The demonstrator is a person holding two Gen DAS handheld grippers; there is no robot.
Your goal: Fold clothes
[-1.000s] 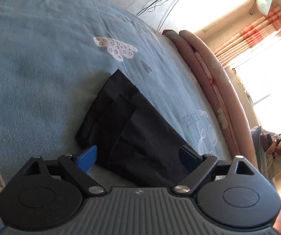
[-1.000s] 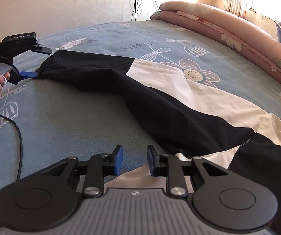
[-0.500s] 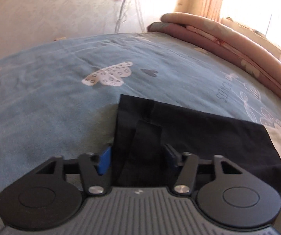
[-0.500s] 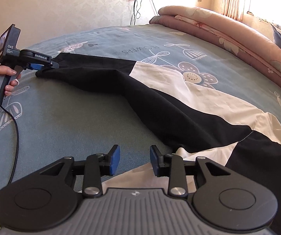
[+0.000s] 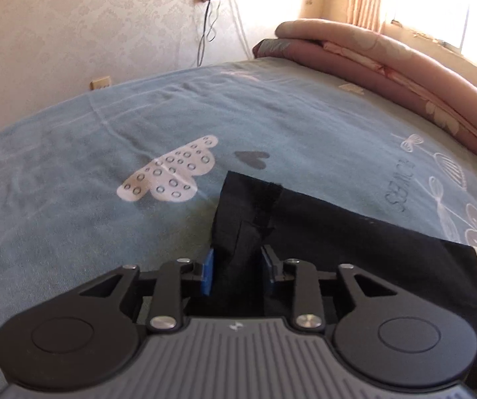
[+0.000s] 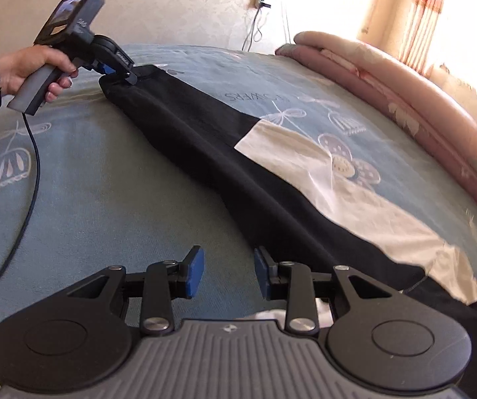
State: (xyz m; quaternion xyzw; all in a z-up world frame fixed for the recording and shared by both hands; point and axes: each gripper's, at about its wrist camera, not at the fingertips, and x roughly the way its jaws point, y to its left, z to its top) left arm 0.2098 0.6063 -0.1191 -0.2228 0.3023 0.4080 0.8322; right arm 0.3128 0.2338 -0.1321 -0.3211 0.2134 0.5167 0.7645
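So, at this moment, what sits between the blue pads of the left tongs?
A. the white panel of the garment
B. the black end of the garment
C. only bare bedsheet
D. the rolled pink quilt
B: in the left wrist view the left tongs have the black end of the garment bunched up between their pads, and the right wrist view shows the same grip from afar.

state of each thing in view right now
black and cream cloth garment: stretched long across the bed, unfolded
left hand-held gripper: has just been closing, black sleeve end between its pads
right hand-held gripper: open, nothing between the fingers
pink rolled quilt: rolled along the bed's far edge
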